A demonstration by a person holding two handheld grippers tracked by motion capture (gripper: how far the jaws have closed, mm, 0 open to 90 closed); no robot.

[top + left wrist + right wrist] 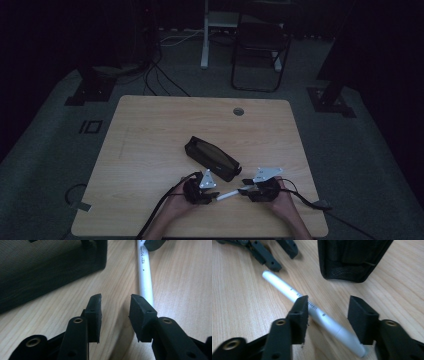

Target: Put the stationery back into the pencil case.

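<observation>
Forearms and hands come in at the near edge of the high view, each carrying a gripper low over the wooden table (150,130). Between the left gripper (214,194) and the right gripper (246,189) a white pen (231,194) lies on the wood, and a black mesh pencil case (212,158) lies just beyond them, toward the table's middle.

From the left gripper view, the left gripper (115,312) has its jaws spread with bare wood between them; nothing is pinched. The pen (145,277) runs away past the right-hand jaw, beside it rather than inside the gap, and the case (45,267) sits far left.

From the right gripper view, the right gripper (327,315) also stands open. The pen (312,310) crosses its gap on a slant, passing right by the left-hand pad, though I cannot tell whether it touches; the other pad is clearly apart from it. The case (352,260) lies at the far right.

To do the pick-up well, I would square the right jaws across the barrel near its middle, lower them until the pads bracket it, then close gently so the round pen does not roll or skid out.
</observation>
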